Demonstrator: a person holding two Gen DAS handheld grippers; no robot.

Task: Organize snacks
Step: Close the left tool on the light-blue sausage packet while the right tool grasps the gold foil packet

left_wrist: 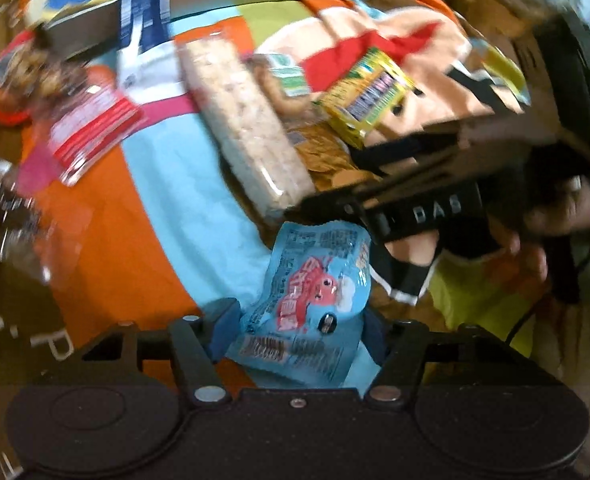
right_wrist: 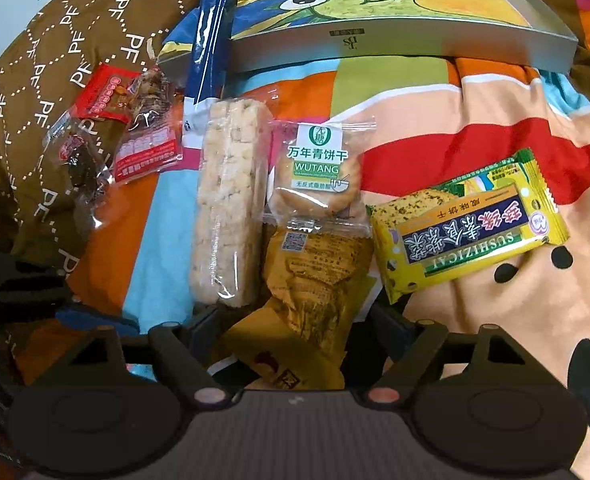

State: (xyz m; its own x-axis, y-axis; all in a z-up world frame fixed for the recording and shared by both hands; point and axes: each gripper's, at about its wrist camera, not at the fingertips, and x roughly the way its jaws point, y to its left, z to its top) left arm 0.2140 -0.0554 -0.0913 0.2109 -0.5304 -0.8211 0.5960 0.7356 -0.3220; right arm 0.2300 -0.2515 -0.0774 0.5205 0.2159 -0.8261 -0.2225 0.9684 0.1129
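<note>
1. Now, left claw (left_wrist: 299, 332): a light-blue packet (left_wrist: 311, 300) sits between its blue pads (left_wrist: 225, 320). Both pads sit tight at the packet's sides, so it is clamped on that packet.
2. Right claw (right_wrist: 295, 332): jaws apart around the near end of a brown-yellow packet (right_wrist: 315, 292). The pads stand just off its edges, not pressing.
3. Landmark: the long rice bar (right_wrist: 227, 208) in clear wrap, lying on the colourful blanket (right_wrist: 475, 128).
4. The brown-yellow packet lies just right of the bar's near end, touching it.
5. The Wutang biscuit pack (right_wrist: 319, 172) sits right of the bar's middle, overlapping the brown-yellow packet's far end.
6. Further right of the bar, a yellow cracker pack (right_wrist: 467, 224) lies apart, tilted.
7. Left of the bar, a red-label packet (right_wrist: 147, 140), and beyond it a dark clear-wrapped snack (right_wrist: 77, 160) on the brown cloth (right_wrist: 35, 80).
8. Beyond the bar's far end, a blue bag (right_wrist: 211, 36) leans against a grey box (right_wrist: 395, 40) with a cartoon drawing.
9. In the left view, the right claw's black frame (left_wrist: 423, 208) shows right of the bar, a hand (left_wrist: 555, 216) behind it.
</note>
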